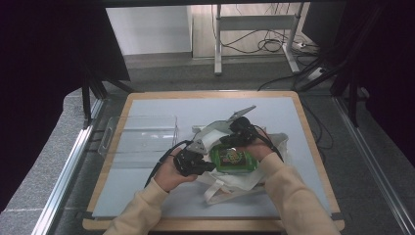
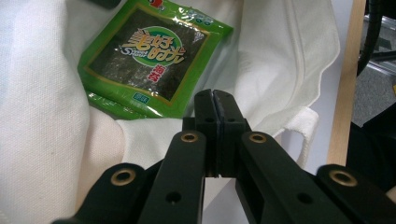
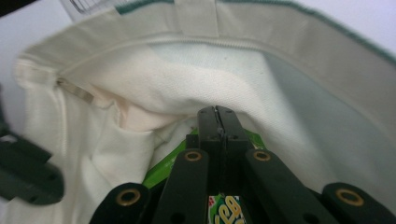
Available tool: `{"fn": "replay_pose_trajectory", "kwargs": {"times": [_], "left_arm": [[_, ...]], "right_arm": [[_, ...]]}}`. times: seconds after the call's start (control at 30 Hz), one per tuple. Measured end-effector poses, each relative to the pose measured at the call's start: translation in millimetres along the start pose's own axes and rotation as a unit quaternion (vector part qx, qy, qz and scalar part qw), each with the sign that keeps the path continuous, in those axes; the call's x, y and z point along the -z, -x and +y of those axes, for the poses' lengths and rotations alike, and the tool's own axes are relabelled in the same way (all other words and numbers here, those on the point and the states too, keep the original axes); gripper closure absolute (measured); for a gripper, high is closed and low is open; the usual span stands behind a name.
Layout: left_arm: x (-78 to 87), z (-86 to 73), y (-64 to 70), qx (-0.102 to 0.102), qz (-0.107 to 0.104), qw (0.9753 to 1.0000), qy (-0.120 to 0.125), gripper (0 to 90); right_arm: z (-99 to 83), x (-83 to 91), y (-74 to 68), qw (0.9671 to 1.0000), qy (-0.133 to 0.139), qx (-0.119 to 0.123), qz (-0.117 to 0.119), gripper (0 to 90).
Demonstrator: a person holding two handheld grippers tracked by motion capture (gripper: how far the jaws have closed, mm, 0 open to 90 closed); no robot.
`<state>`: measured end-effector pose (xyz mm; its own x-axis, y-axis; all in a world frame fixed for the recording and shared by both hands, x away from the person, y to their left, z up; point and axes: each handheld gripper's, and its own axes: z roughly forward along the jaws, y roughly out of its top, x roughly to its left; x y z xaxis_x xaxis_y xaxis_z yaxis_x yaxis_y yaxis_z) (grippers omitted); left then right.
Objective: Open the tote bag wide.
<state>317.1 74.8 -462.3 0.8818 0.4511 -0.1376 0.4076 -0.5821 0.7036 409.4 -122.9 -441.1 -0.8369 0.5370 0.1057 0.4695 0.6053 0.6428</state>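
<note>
While the green seaweed packet [image 1: 233, 159] lies at the mouth of the white cloth bag [image 1: 230, 183] on the surface [image 1: 147, 107], the right gripper [image 3: 216, 110] is clamped on the packet's edge inside the bag, and the left gripper [image 2: 213, 94] pinches the bag's rim. A clear tray [image 1: 139, 134] sits just left.

Right gripper [image 3: 217, 112] sits low in the frame with its black jaws pressed flat together, tips up against the cream lining of the white cloth bag [image 3: 299, 116]. A green snack packet [image 3: 163, 170] pokes out beneath the jaws, tucked under a fold of fabric. On the far side the bag's rim curves across, a strap [image 3: 196, 16] rising from it.
</note>
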Motion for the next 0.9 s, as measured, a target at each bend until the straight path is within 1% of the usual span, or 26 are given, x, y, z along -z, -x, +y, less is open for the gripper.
{"fn": "replay_pose_trajectory", "kwargs": {"times": [0.1,0.17,0.27,0.33,0.43,0.5,0.53,0.63,0.67,0.7,0.8,0.9], "left_arm": [[-0.2,-0.5,-0.9,-0.001,-0.001,1.0000,-0.001,89.8],[-0.8,-1.3,-0.7,0.004,-0.001,1.0000,-0.002,89.8],[-2.0,-2.3,-1.2,0.006,-0.003,1.0000,-0.006,89.9],[-2.5,-2.5,-1.7,0.003,-0.005,1.0000,-0.008,89.8],[-3.7,-2.7,-0.9,0.007,-0.006,0.9999,-0.010,89.9],[-5.0,-2.7,-1.3,0.001,-0.007,0.9999,-0.014,89.8],[-5.8,-3.1,-0.8,0.005,-0.008,0.9998,-0.016,89.9],[-8.3,-3.8,-0.9,0.004,-0.010,0.9998,-0.019,89.8],[-8.6,-3.8,-1.4,0.001,-0.010,0.9997,-0.020,89.8],[-9.0,-4.0,-1.3,0.002,-0.011,0.9997,-0.021,89.8],[-9.7,-4.4,-1.5,0.004,-0.012,0.9997,-0.022,89.8],[-10.7,-4.7,-1.3,0.007,-0.012,0.9996,-0.024,89.8]], "right_arm": [[1.0,-12.9,1.0,0.9999,-0.012,0.003,0.004,89.5],[1.6,-20.4,1.1,0.9998,-0.019,0.007,0.004,89.5],[3.0,-27.3,3.1,0.9998,-0.020,0.005,0.004,89.5],[3.9,-30.5,4.9,0.9998,-0.019,0.006,0.003,89.5],[4.5,-36.0,6.4,0.9996,-0.023,0.014,-0.006,89.5],[4.8,-39.8,7.3,0.9994,-0.024,0.021,-0.014,89.5],[4.9,-41.4,7.4,0.9993,-0.024,0.023,-0.017,89.5],[5.1,-45.1,8.9,0.9988,-0.020,0.035,-0.029,89.5],[5.0,-45.9,9.4,0.9985,-0.019,0.036,-0.035,89.5],[4.7,-46.4,10.2,0.9986,-0.018,0.034,-0.036,89.6],[4.0,-45.0,11.3,0.9987,-0.014,0.032,-0.037,89.5],[2.3,-40.3,9.2,0.9990,-0.013,0.030,-0.031,89.5]]}}
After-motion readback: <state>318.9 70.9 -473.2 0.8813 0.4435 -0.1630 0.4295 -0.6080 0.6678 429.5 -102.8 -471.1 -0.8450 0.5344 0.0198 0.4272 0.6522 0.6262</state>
